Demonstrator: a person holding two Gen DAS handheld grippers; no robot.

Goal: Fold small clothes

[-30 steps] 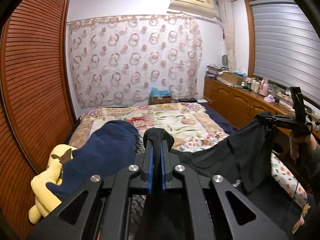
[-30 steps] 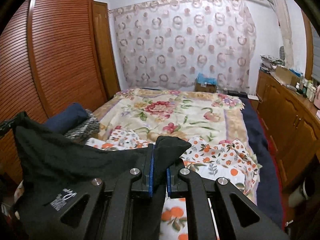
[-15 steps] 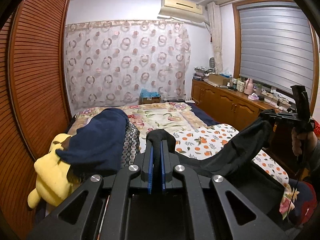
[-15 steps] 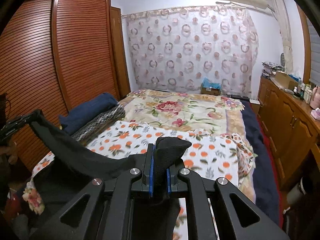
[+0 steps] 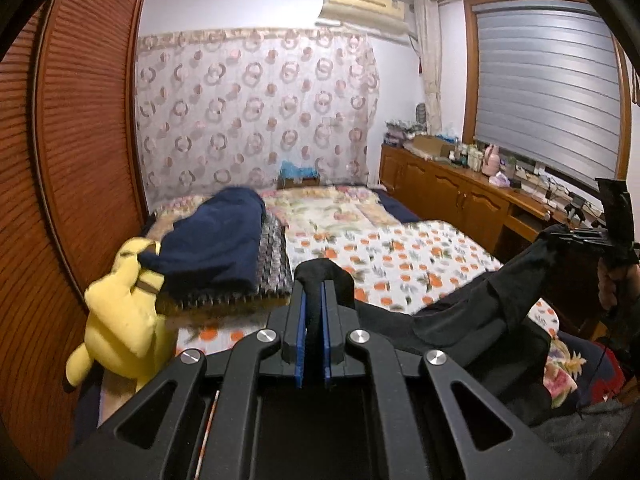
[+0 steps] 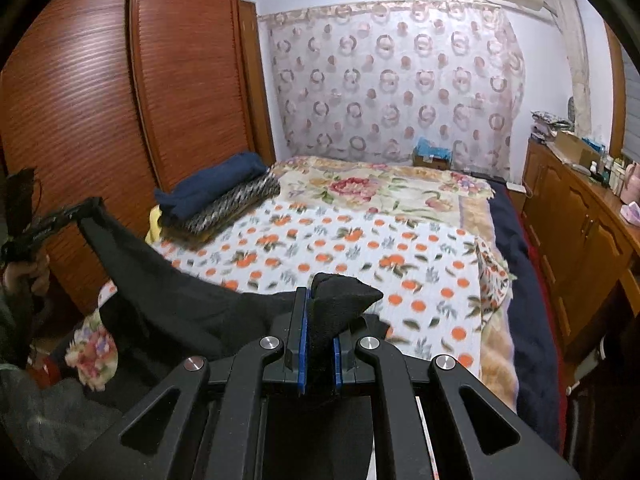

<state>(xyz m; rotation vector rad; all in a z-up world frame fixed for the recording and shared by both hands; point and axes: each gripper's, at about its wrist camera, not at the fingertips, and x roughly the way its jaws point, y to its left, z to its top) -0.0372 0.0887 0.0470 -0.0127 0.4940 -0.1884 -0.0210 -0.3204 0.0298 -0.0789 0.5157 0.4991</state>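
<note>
Now both grippers are clamped on the black garment point(image 5: 472, 316), which hangs stretched between them above the near edge of the bed point(image 6: 360, 248). Clearly the left gripper point(image 5: 314, 300) pinches one corner and the right gripper point(image 6: 320, 312) pinches the other. Folded clothes point(image 6: 216, 196) lie at the bed's left side, well apart.

Left gripper point(image 5: 314, 300) pinches black garment point(image 5: 480, 312).

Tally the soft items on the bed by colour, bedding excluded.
Black garment, stretched between both grippers: 1
Navy folded cloth: 1
Black-and-white patterned folded cloth, under the navy one: 1
Yellow plush toy: 1
Total: 4
</note>
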